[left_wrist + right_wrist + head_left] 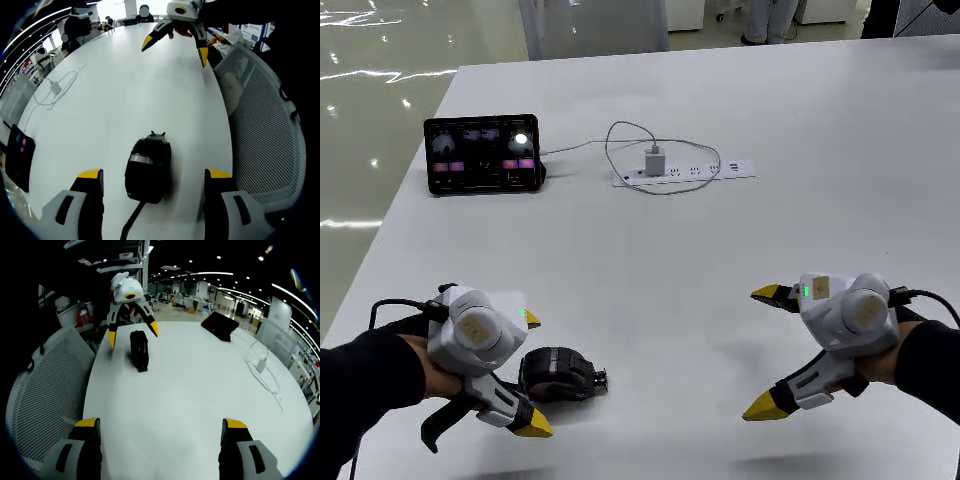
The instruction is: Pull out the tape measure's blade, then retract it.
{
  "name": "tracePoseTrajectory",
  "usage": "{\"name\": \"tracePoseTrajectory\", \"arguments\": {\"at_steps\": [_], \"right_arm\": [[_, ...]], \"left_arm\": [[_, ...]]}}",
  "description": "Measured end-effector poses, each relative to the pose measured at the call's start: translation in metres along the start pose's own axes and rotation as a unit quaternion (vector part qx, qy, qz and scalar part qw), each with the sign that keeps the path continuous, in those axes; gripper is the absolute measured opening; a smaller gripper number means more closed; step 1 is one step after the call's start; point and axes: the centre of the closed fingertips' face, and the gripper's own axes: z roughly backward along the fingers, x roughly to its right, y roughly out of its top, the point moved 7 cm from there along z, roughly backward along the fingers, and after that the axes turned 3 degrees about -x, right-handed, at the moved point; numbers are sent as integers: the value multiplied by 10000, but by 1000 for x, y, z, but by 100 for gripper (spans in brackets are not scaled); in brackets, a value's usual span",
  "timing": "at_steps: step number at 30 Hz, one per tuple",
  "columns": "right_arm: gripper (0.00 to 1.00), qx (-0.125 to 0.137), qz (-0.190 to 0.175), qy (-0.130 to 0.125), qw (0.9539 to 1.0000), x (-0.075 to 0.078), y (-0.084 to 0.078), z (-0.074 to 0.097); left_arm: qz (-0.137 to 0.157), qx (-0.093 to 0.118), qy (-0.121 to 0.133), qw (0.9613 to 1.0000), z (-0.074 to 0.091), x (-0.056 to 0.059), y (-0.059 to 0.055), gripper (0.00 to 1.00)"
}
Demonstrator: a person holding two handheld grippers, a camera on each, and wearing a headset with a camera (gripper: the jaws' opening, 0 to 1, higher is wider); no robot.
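White table carried everything. At its near edge the left gripper sat low with jaws spread wide and nothing held. The black tape lay on its side between them, seemingly touching neither, with its blade end pointing toward the right gripper. That one hovered well apart, equally spread and empty. The blade looked fully in, so the pull was judged not yet begun.

Doing it well probably meant closing the left jaws squarely on the case's flat sides so it could not twist. The right gripper would then pinch the small hook and draw straight along the bare tabletop.

Behind the person stood a mesh chair, out of the way. The tablet, power strip, cable and charger sat far across the table. Nothing blocked the path between the grippers.
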Motion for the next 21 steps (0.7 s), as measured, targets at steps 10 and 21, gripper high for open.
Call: {"name": "tracePoseTrajectory", "arguments": {"at_steps": [10,21], "right_arm": [[99,-32,202,276,9994,-9,25,-39],[99,-103,178,489,9986,-11,45,-76]], "left_arm": [[-102,-80,-170,9998,-10,-2,7,64],[-286,-251,-197,9991,-20,-3,13,57]]}}
